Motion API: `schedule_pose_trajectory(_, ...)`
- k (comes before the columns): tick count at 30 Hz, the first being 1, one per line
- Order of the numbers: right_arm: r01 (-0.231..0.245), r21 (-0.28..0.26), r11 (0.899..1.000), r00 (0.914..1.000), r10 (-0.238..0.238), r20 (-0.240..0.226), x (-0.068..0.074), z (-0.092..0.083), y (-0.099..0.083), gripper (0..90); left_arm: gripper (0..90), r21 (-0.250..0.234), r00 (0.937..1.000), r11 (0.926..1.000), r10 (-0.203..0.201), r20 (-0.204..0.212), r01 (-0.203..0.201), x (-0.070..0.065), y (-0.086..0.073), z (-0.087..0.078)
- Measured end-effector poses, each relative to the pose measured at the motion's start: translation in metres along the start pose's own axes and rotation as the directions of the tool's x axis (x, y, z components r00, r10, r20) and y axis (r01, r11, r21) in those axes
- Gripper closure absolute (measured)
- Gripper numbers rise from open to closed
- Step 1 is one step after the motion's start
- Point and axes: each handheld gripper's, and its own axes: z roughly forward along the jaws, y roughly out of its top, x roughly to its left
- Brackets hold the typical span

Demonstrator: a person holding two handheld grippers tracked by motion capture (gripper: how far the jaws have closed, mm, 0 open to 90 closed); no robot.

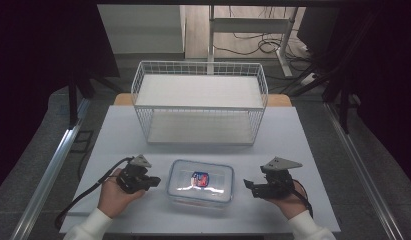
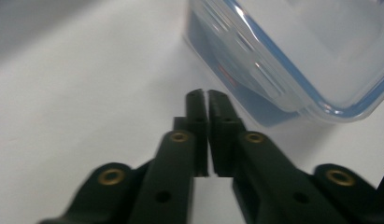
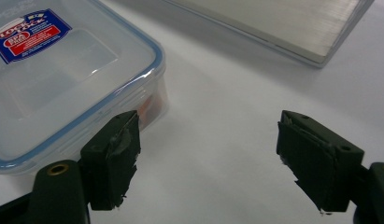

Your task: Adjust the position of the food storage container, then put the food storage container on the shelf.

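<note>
A white table [image 1: 293, 150] carries a two-tier white wire rack [image 1: 200, 102], standing well beyond both grippers. Between the grippers, near the table's front edge, lies a clear plastic food container [image 1: 200, 184] with a blue-sealed snap-on lid and a red-and-blue label [image 1: 200, 179]; something orange shows faintly through its side wall in the right gripper view. The left gripper [image 1: 152, 182] sits just beside the container's left end, its jaws nearly together with only a thin slit between them and nothing in it. The right gripper [image 1: 249, 187] waits near the container's right end, jaws spread wide and empty. By my reading the hands are framing the box before working its lid or lifting it. Next, each gripper would need to line up with a side latch or the rim.
</note>
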Motion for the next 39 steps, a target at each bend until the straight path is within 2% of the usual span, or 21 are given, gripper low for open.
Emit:
schedule_pose_trajectory(1,0.006,0.01,1.0,1.0,-0.005,-0.005,0.001,0.001,-0.001,21.7,72.9,-0.059,0.9987,0.9969,-0.051,0.001,0.051,0.003,-0.004,-0.007)
schedule_pose_trajectory(2,0.006,0.01,1.0,1.0,-0.005,-0.005,0.001,0.001,-0.001,21.7,67.7,-0.059,0.9987,0.9969,-0.051,0.001,0.051,0.003,-0.004,-0.007)
schedule_pose_trajectory(3,0.006,0.008,1.0,1.0,-0.006,-0.008,0.002,0.002,-0.001,21.6,67.7,-0.089,0.9963,0.9923,-0.085,0.015,0.086,0.005,-0.005,-0.009)
schedule_pose_trajectory(5,-0.003,-0.019,1.0,0.9997,0.003,-0.026,0.004,-0.001,0.001,20.8,49.5,-0.136,0.9894,0.9803,-0.14,0.039,0.144,0.005,-0.007,-0.016)
schedule_pose_trajectory(9,-0.037,-0.032,0.999,0.9977,0.035,-0.059,0.004,-0.002,0.002,20.6,43.3,-0.154,0.9896,0.9775,-0.143,0.02,0.144,0.0,-0.009,-0.021)
schedule_pose_trajectory(10,-0.037,-0.026,0.999,0.9977,0.036,-0.058,0.004,-0.001,0.001,20.6,38.4,-0.156,0.9894,0.9771,-0.145,0.011,0.145,-0.001,-0.01,-0.021)
schedule_pose_trajectory(11,-0.037,-0.026,0.999,0.9977,0.036,-0.058,0.004,-0.001,0.001,20.6,38.4,-0.155,0.9889,0.9767,-0.148,0.011,0.148,-0.002,-0.011,-0.022)
schedule_pose_trajectory(13,-0.034,-0.027,0.999,0.9976,0.032,-0.061,0.004,0.0,0.002,20.3,31.5,-0.167,0.9871,0.9729,-0.158,0.025,0.16,-0.004,-0.013,-0.024)
schedule_pose_trajectory(16,-0.035,-0.029,0.999,0.9975,0.033,-0.063,0.004,0.0,0.003,20.0,28.9,-0.181,0.9844,0.9678,-0.168,0.052,0.175,-0.004,-0.013,-0.025)
schedule_pose_trajectory(20,-0.065,-0.03,0.997,0.9945,0.062,-0.085,0.002,0.001,0.003,20.0,25.6,-0.184,0.9803,0.9636,-0.182,0.075,0.193,-0.002,-0.012,-0.022)
schedule_pose_trajectory(21,-0.097,-0.035,0.995,0.988,0.092,-0.124,0.0,0.001,0.002,19.5,23.6,-0.179,0.9802,0.9644,-0.184,0.072,0.195,-0.001,-0.011,-0.02)
schedule_pose_trajectory(25,-0.149,-0.043,0.988,0.975,0.14,-0.173,0.0,-0.001,0.002,16.3,19.9,-0.184,0.9772,0.9605,-0.197,0.079,0.209,0.001,-0.01,-0.019)
schedule_pose_trajectory(30,-0.162,-0.045,0.986,0.972,0.151,-0.18,0.004,0.001,0.003,15.9,18.9,-0.189,0.9739,0.9567,-0.206,0.096,0.221,0.0,-0.01,-0.02)
schedule_pose_trajectory(32,-0.17,-0.041,0.985,0.97,0.16,-0.183,0.006,0.002,0.004,16.4,18.8,-0.193,0.97,0.9532,-0.214,0.116,0.233,0.0,-0.01,-0.02)
schedule_pose_trajectory(34,-0.196,-0.03,0.98,0.9621,0.186,-0.199,0.008,0.003,0.003,16.4,18.8,-0.192,0.962,0.9481,-0.226,0.153,0.253,0.001,-0.008,-0.016)
schedule_pose_trajectory(36,-0.216,-0.025,0.976,0.9558,0.206,-0.21,0.008,0.004,0.002,16.6,18.6,-0.19,0.9612,0.948,-0.227,0.157,0.255,0.002,-0.007,-0.015)
schedule_pose_trajectory(38,-0.225,-0.021,0.974,0.9523,0.215,-0.217,0.009,0.005,0.002,16.6,18.5,-0.187,0.9562,0.9453,-0.236,0.173,0.267,0.003,-0.006,-0.012)
schedule_pose_trajectory(39,-0.235,-0.02,0.972,0.9479,0.225,-0.226,0.01,0.005,0.002,16.6,18.4,-0.186,0.9524,0.9428,-0.243,0.184,0.276,0.004,-0.005,-0.011)
